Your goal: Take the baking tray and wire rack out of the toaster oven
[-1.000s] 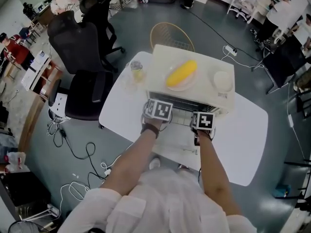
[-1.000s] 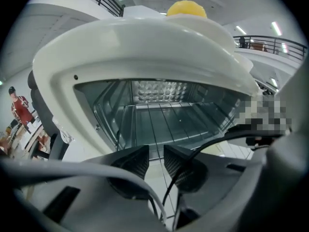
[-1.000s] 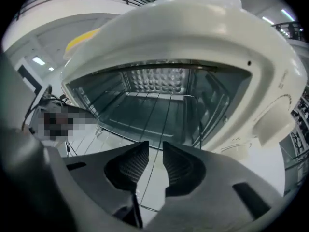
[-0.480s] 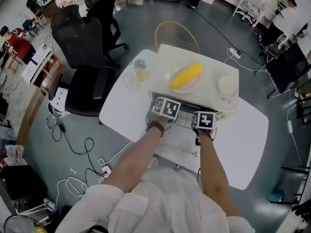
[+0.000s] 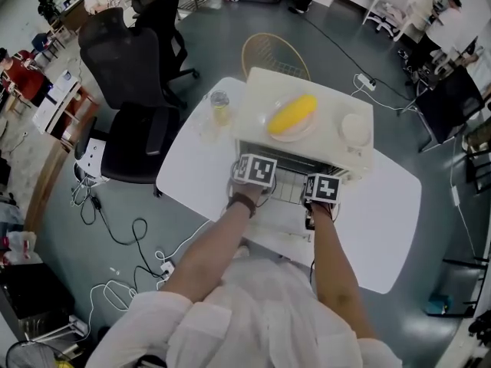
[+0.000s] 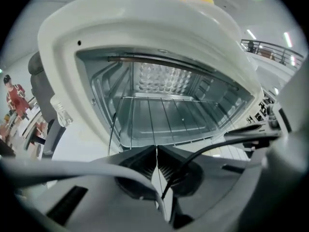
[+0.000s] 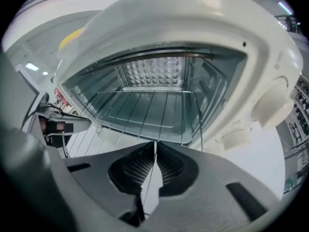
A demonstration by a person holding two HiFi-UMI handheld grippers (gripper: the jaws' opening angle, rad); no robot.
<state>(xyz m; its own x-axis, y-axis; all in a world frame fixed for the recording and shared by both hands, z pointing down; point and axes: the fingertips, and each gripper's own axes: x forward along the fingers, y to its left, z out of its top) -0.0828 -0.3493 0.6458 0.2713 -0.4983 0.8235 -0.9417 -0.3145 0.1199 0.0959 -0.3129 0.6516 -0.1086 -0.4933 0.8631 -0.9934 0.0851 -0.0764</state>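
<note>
Wire rack (image 6: pixel 159 117): sits on its rails inside the toaster oven (image 5: pixel 330 106), with the door down toward the person. Its wide side spans the opening. Its wires run front to back, and the front edge is at the mouth of the cavity. The baking tray (image 7: pixel 186 129) appears to lie just under the rack, on the oven floor; its rim shows through the wires. The oven stands on the white worktop (image 5: pixel 192 167).

Key relation: the rack lies straight ahead of both grippers and slightly below their line of sight, with its front edge right at the fingertips. The left gripper (image 6: pixel 155 153) is on the left part of the front edge and the right gripper (image 7: pixel 154 151) on the right part, both equally near. Judgement: the way out is back toward the person, along the wires. An even pull on both sides should keep the rack from jamming in the rails.

Fingers, left (image 6: pixel 140 163): they have just been closing and are now pressed together. A thin rack wire runs up out of the seam between the pads, so I read this as a pinch on the rack.

Fingers, right (image 7: pixel 171 166): also just been closing, pads all but meeting, with the same thin wire in the seam.

Tray not yet touched. Rack grip appears set.
</note>
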